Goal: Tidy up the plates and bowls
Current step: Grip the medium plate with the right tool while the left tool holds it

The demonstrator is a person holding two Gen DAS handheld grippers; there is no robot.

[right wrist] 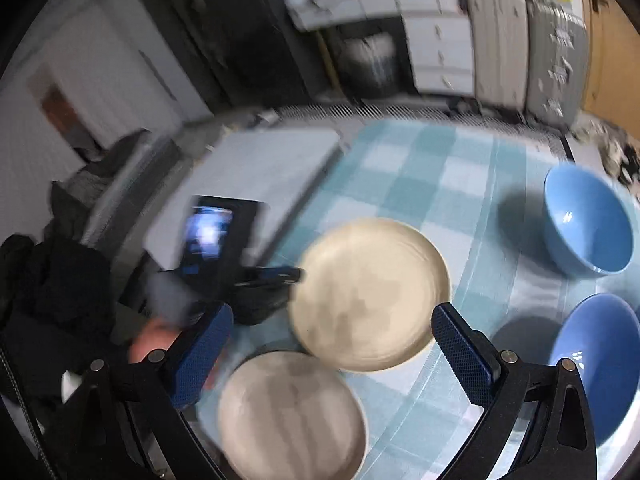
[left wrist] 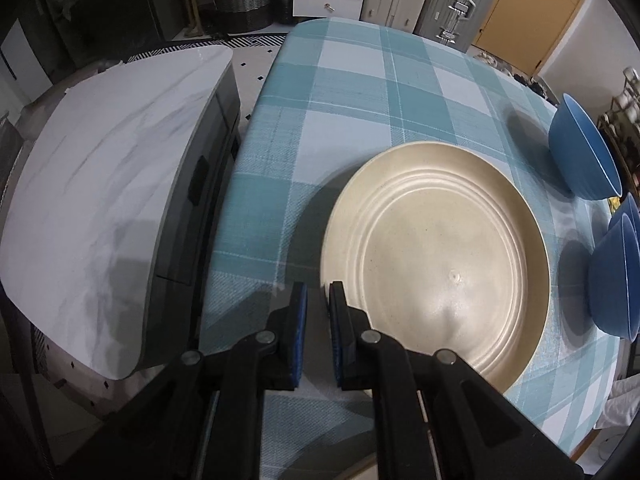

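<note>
Two cream plates and two blue bowls show in the right wrist view, all on the teal checked tablecloth point(right wrist: 460, 168) and all holding nothing. The far plate point(right wrist: 370, 294) sits mid-table; the near plate point(right wrist: 290, 416) lies just beside it, its lower edge cut off by the frame. The far bowl point(right wrist: 588, 220) stands at the right, and the near bowl point(right wrist: 596, 364) is partly hidden behind the right gripper point(right wrist: 332, 354), whose blue-padded fingers are spread wide over the plates with nothing between them. This view is smeared, so surface detail is hard to read. In the left wrist view the left gripper point(left wrist: 318, 320) has its fingers drawn narrow at the near left rim of the ridged plate point(left wrist: 436, 260); whether they pinch the rim cannot be told. Blue bowls crowd the right edge there, one point(left wrist: 582, 152) far and more point(left wrist: 616, 276) near, cut off so their count is unclear. A marble-topped table point(left wrist: 100, 184) stands left.
</note>
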